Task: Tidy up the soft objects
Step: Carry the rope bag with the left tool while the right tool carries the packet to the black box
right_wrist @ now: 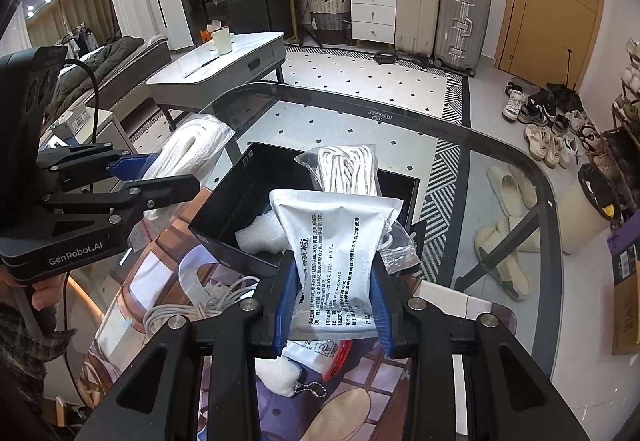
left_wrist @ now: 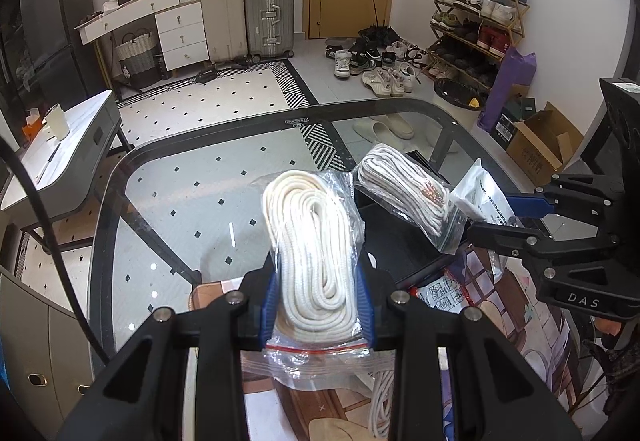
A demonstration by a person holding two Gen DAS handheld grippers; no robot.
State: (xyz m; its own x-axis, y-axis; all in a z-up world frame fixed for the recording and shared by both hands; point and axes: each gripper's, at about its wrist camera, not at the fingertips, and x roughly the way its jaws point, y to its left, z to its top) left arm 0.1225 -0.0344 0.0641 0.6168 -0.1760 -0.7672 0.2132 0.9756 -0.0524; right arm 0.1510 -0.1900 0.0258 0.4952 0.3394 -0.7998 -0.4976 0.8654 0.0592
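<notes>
Shown simultaneously, two soft packages are carried above a glass counter [left_wrist: 192,177]. A bag of cream rope [left_wrist: 316,241], coiled inside a clear zip bag, is pinched between the jaws of the left gripper [left_wrist: 318,305]; its lower coils are squeezed between the blue pads, while the rest stands up above them. A white printed pouch [right_wrist: 336,261] is pinched in the same manner by the right gripper [right_wrist: 334,305], its lower half caught between the pads.

Just ahead of both, a black box [right_wrist: 224,209] is seen on the counter, open at the top. A second bagged rope [right_wrist: 348,169] is leaning against its far wall, and a piece of white foam [right_wrist: 256,235] is lying on its floor. Loose white cord [right_wrist: 200,305] and a small white plush [right_wrist: 280,373] are left on the printed mat [right_wrist: 160,265] below.

Both packages are judged light and yielding. The film is probably slippery, so a grip across the bulk of the coils is likely steadier than one on the empty zip edge. The pouch appears flat and limp, and is best taken near its middle.
</notes>
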